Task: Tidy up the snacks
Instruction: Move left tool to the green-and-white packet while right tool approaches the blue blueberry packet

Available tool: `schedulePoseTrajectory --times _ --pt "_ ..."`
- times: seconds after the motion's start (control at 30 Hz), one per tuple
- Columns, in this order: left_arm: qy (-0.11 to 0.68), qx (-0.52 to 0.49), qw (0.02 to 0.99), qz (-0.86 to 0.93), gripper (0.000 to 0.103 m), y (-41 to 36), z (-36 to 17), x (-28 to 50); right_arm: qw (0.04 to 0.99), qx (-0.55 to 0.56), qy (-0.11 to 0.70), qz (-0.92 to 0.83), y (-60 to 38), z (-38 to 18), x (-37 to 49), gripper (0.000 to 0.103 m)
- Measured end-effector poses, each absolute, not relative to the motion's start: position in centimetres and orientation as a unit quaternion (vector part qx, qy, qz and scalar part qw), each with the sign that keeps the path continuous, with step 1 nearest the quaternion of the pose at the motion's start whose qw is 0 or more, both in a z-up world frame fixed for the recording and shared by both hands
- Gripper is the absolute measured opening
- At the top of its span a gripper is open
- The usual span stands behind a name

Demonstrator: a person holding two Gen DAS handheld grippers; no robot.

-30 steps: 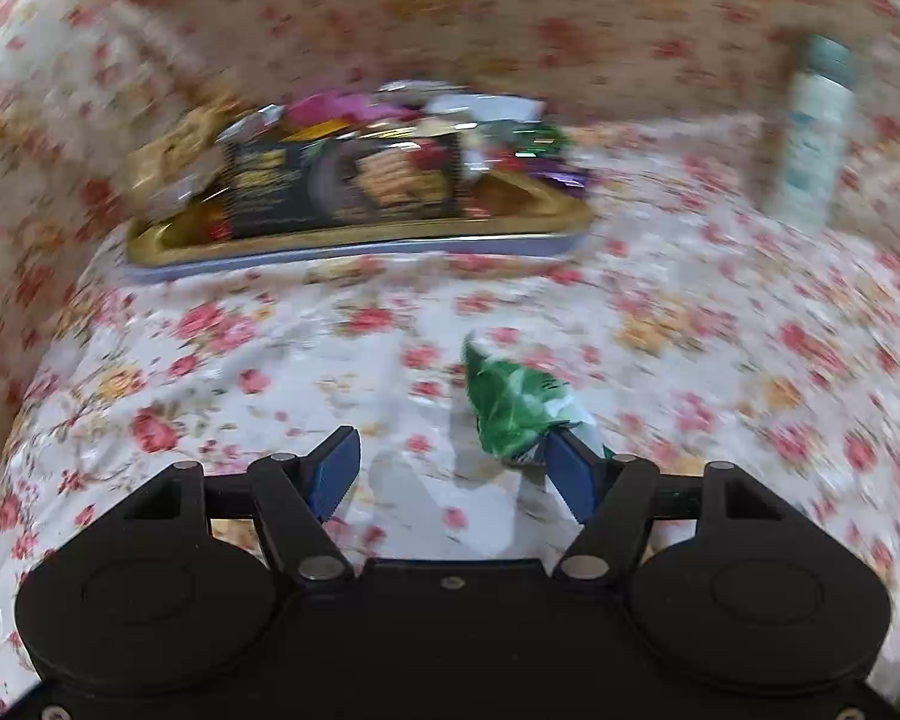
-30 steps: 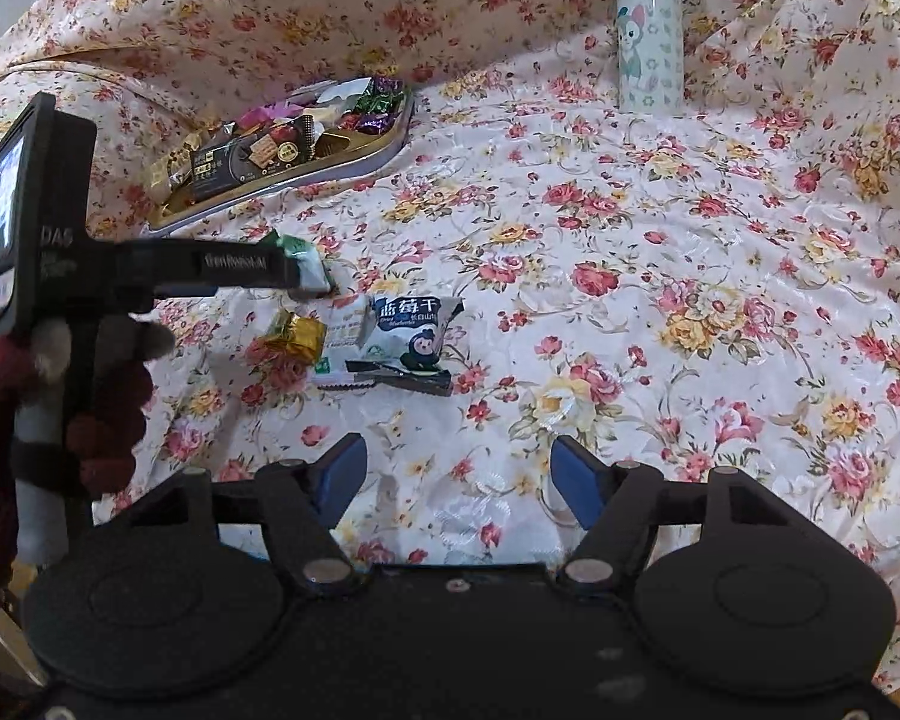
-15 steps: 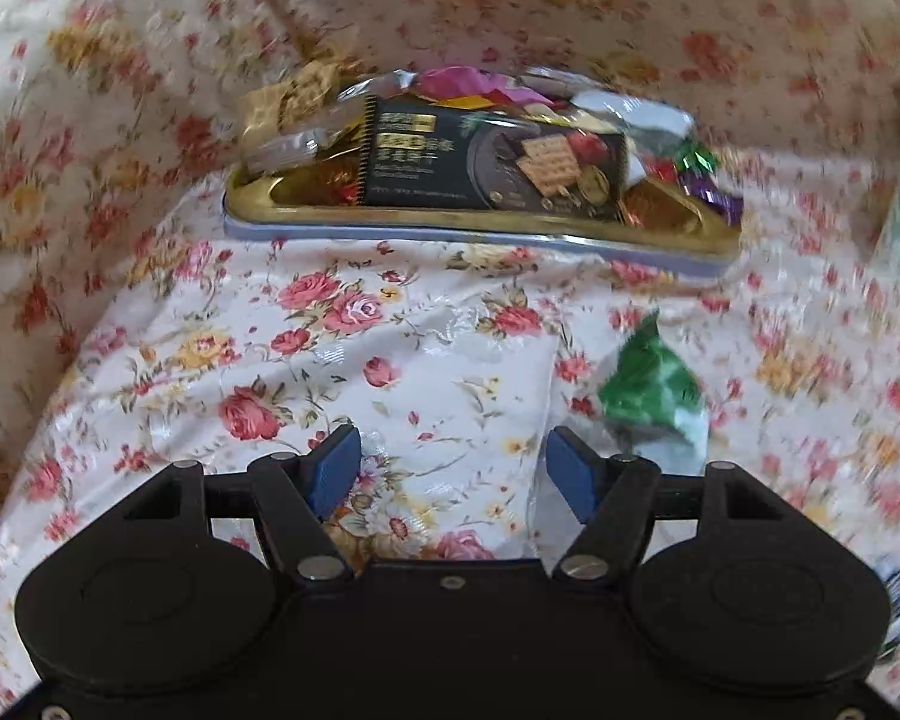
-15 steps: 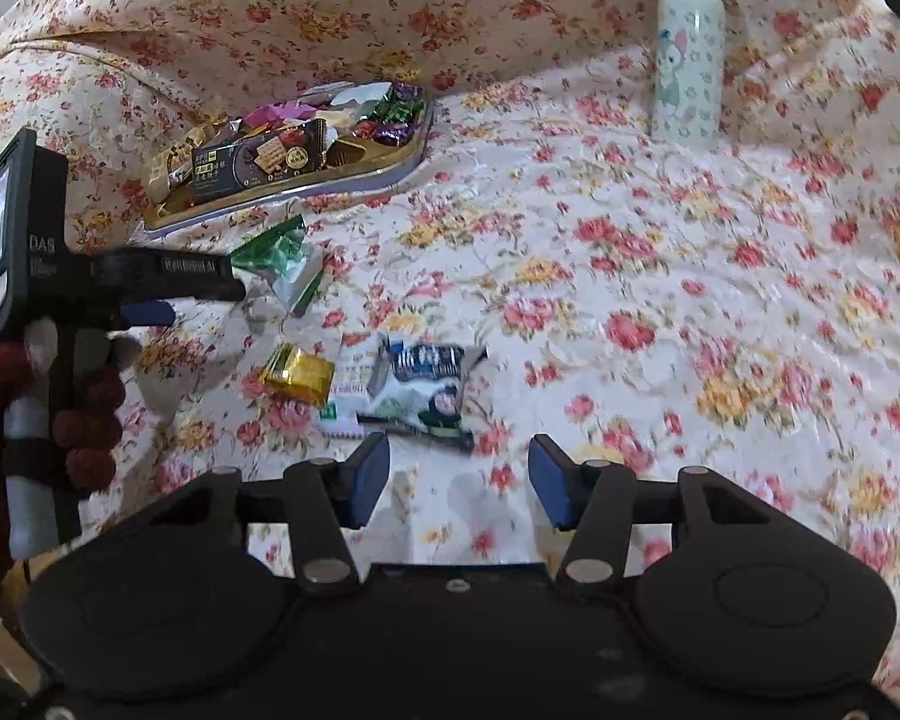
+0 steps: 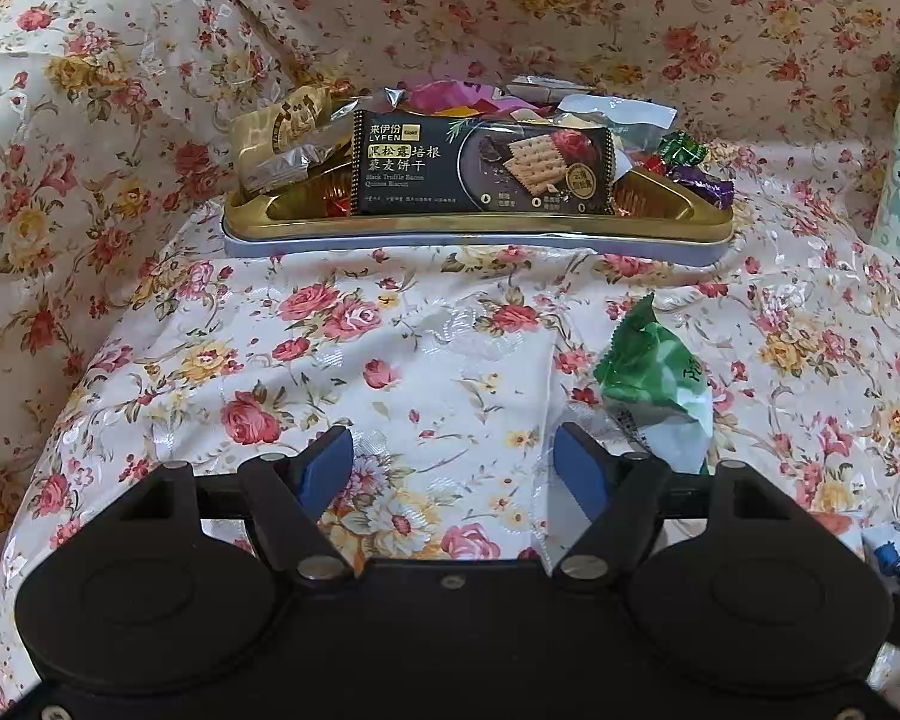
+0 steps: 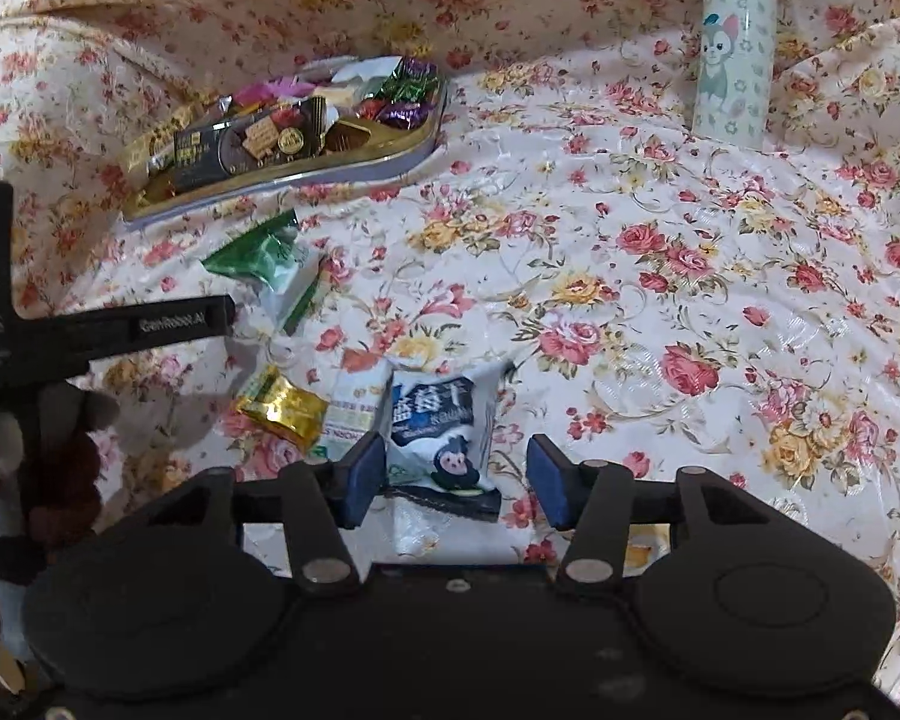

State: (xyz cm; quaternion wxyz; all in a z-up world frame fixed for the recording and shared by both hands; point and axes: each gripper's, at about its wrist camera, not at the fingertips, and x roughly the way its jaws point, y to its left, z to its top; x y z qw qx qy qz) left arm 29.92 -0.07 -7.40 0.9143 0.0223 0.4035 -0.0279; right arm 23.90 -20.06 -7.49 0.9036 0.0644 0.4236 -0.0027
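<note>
— Where do we stand on the snacks?

— We have most of them gathered: the gold tray (image 5: 480,231) near the back edge of the floral cloth (image 6: 630,276) is heaped with wrapped sweets, a black biscuit packet (image 5: 483,165) lying across the front of it. We judge three pieces left. The green packet (image 5: 654,375) lies on the cloth just in front of the tray; the gold-wrapped sweet (image 6: 282,405) and the blue-and-white packet (image 6: 444,432) lie nearer the front edge.

— And our grippers?

— Both spread wide and holding nothing. Our left gripper (image 5: 453,468) hangs low over bare cloth, the green packet just outside its right finger. Our right gripper (image 6: 456,483) is down at the blue-and-white packet, which sits between the fingers, close against the left one; whether it touches, we cannot tell.

— Anything in our way?

— A pale bottle (image 6: 732,54) with a cartoon cat stands well apart, toward the far right corner. The crowded tray is the tighter matter, in our view: new packets may slide off the heap. The gold sweet lies just beside the blue-and-white packet, and a white packet edge shows between them.
</note>
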Motion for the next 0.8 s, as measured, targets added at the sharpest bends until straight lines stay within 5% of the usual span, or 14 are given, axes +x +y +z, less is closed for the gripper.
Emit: schedulePoseTrajectory --times 0.57,0.8 --pt "0.415 0.025 0.909 -0.028 0.076 -0.1 -7.3 30.3 0.927 -0.027 0.373 -0.031 -21.5 -8.0 25.5 0.059" --pt "0.435 0.007 0.899 -0.038 0.074 0.4 -6.5 30.0 0.924 -0.018 0.381 -0.013 -22.2 -8.6 25.7 0.044"
